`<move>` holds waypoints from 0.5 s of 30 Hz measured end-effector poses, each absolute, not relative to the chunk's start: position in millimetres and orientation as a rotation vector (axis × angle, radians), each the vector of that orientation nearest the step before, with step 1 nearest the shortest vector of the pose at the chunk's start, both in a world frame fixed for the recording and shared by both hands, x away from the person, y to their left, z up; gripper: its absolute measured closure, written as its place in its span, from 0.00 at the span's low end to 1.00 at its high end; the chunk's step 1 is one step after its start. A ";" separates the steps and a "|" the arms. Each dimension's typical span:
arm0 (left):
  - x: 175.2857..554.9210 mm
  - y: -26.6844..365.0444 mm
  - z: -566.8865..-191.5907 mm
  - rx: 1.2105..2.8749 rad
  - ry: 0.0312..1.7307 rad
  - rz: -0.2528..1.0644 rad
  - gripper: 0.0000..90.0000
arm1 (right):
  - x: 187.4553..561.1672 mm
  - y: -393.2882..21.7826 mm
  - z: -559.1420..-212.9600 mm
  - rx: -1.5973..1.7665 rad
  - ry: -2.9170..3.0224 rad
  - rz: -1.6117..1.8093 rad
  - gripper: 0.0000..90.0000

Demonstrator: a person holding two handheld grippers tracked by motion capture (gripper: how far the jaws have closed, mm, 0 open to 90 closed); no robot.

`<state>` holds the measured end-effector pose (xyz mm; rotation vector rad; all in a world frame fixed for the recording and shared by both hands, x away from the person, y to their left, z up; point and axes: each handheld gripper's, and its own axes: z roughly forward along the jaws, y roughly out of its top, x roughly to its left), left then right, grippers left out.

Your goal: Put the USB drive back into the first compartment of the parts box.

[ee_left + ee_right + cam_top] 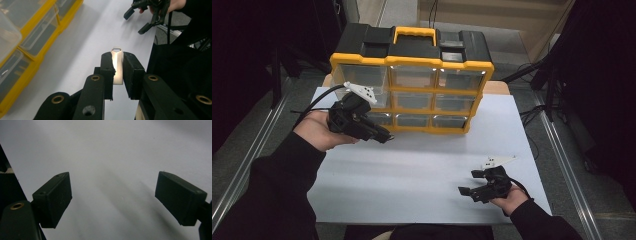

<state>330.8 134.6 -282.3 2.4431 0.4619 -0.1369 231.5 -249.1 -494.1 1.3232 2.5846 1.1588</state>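
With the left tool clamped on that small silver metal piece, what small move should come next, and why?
Probably carry it toward the organizer's drawers. The left tool is shut on the metal piece, held above the table, while the right tool rests open and empty, free to pull a drawer.

A recording bay in a lab or workshop: a white-topped table (422, 170) at centre frame carries a yellow-and-black plastic drawer organiser with clear drawers (412, 75), flanked by black curtains (607, 75), metal floor rails (567, 165) and loose black cables (532, 115) at right.
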 end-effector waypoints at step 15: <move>351.1 134.1 -229.0 2.453 0.464 -0.113 0.89 | 231.8 -248.8 -494.2 1.308 2.593 1.156 0.13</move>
